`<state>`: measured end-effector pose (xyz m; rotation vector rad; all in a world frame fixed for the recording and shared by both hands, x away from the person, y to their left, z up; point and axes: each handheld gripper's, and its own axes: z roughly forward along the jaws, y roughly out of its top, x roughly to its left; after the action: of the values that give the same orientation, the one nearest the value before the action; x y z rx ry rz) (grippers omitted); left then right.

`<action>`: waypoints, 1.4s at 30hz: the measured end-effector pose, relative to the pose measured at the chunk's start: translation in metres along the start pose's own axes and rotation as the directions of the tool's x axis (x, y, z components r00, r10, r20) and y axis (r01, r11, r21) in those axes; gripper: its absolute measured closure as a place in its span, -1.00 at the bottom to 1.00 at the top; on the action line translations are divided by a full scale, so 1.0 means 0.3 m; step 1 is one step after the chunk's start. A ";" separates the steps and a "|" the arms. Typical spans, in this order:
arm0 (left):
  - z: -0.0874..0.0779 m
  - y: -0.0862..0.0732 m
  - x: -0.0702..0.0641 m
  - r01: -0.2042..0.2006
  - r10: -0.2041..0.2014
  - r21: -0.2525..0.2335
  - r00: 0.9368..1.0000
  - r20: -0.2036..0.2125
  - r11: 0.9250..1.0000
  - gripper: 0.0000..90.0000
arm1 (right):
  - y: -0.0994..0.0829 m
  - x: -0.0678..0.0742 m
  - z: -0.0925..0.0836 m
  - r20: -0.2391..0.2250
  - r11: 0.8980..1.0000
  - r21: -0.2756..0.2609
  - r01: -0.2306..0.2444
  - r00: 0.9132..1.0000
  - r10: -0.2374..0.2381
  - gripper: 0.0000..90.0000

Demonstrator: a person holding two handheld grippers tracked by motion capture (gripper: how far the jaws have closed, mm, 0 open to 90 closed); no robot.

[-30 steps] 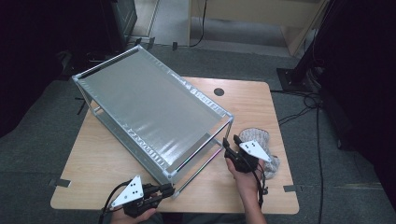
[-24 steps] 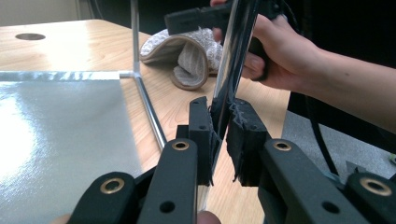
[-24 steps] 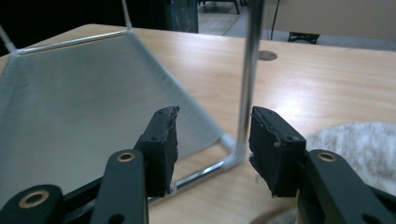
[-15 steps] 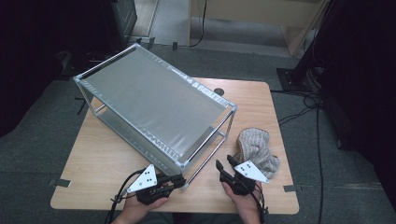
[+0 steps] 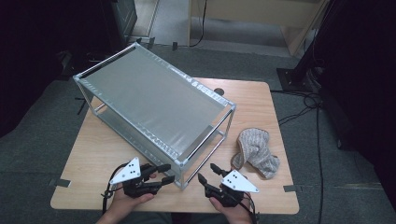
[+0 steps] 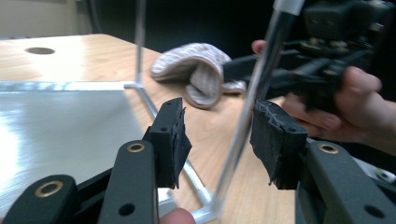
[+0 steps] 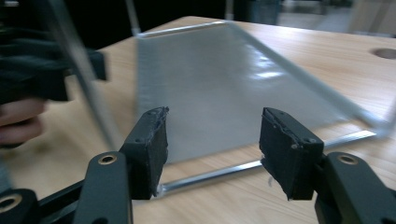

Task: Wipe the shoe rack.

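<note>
A silver two-shelf metal rack (image 5: 159, 100) stands slantwise on the wooden table (image 5: 280, 107). My left gripper (image 5: 166, 172) is at its near corner. In the left gripper view that corner post (image 6: 254, 98) rises between the jaws of the left gripper (image 6: 219, 135), close to the right pad and untouched; these jaws have just been opening. My right gripper (image 5: 207, 171) sits just right of the same corner, open, its jaws also just widened. In the right gripper view the right gripper (image 7: 212, 140) faces the lower shelf (image 7: 219, 88) with nothing between its pads.
A grey knitted cloth (image 5: 256, 149) lies crumpled on the table right of the rack, also seen past the post (image 6: 201, 70). A round cable hole (image 5: 218, 92) is in the tabletop behind the rack. Grey floor and cables surround the table.
My left gripper moved right to the rack's near corner post and its jaws spread apart. My right gripper drew back from beside the cloth toward the near table edge.
</note>
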<state>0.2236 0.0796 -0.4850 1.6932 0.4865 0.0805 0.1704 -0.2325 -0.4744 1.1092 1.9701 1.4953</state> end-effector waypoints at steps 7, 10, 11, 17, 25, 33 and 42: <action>-0.081 -0.011 0.042 0.035 -0.037 -0.013 0.993 -0.112 0.999 0.20 | 0.006 0.078 0.056 -0.147 0.999 -0.004 0.044 0.988 -0.044 -0.03; -0.109 -0.017 0.055 0.042 -0.043 -0.015 0.986 -0.161 0.999 0.20 | 0.008 0.107 0.079 -0.174 0.998 0.001 0.058 0.983 -0.057 0.24; -0.119 -0.019 0.058 0.047 -0.049 -0.015 0.983 -0.177 0.999 0.20 | 0.009 0.112 0.083 -0.182 0.998 -0.001 0.061 0.981 -0.060 0.33; -0.183 -0.033 0.078 0.064 -0.066 -0.019 0.963 -0.262 0.998 0.20 | 0.019 0.127 0.115 -0.181 0.996 0.008 0.086 0.980 -0.083 0.74; -0.261 -0.061 0.125 0.105 -0.109 -0.030 0.926 -0.361 0.994 0.19 | 0.029 0.102 0.151 -0.152 0.998 0.005 0.061 0.987 -0.059 0.80; -0.323 -0.069 0.169 0.139 -0.157 -0.073 0.887 -0.435 0.988 0.19 | 0.031 0.090 0.156 -0.153 0.998 0.002 0.069 0.986 -0.068 0.80; -0.341 -0.062 0.237 0.149 -0.173 -0.087 0.858 -0.483 0.985 0.16 | 0.022 0.064 0.122 -0.151 0.998 0.001 0.062 0.987 -0.061 0.80</action>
<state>0.2500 0.2021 -0.4991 1.5727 0.9984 0.4045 0.1882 -0.1948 -0.4780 0.9536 2.0906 1.5834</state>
